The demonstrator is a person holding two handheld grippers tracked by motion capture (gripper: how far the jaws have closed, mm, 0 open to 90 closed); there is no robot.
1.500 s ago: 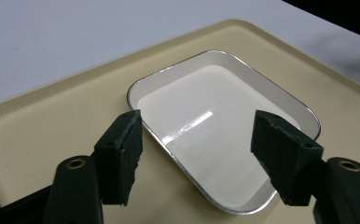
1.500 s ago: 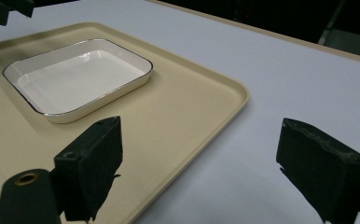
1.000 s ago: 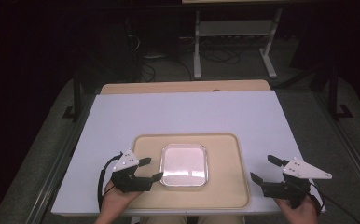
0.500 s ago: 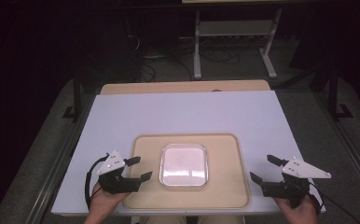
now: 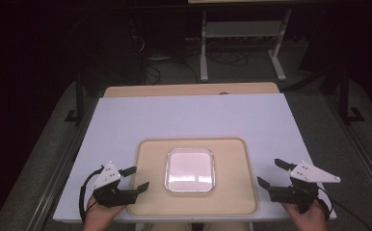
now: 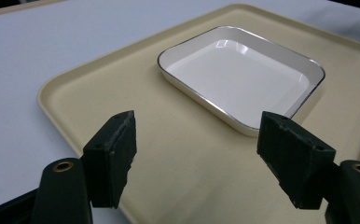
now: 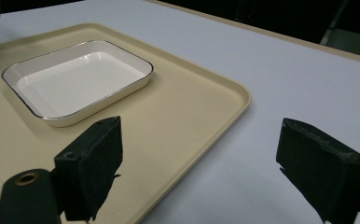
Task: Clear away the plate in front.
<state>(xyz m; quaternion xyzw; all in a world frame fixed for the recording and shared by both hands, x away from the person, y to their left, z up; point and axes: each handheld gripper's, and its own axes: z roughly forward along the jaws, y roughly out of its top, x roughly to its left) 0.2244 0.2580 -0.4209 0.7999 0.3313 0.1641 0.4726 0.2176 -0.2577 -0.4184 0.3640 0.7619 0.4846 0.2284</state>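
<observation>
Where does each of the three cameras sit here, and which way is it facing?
High view: above the person's side, looking forward and down on the table; both hands show, with the left gripper and right gripper.
Left gripper view: rides that gripper at the tray's left edge, looking across it to the dish; open jaws show.
Right gripper view: rides that gripper at the tray's right edge, looking back at the dish; open jaws show.
Shared: all three see tray and dish.

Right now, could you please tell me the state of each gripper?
Left gripper: open, holding nothing, at the tray's left edge.
Right gripper: open, holding nothing, just right of the tray.
</observation>
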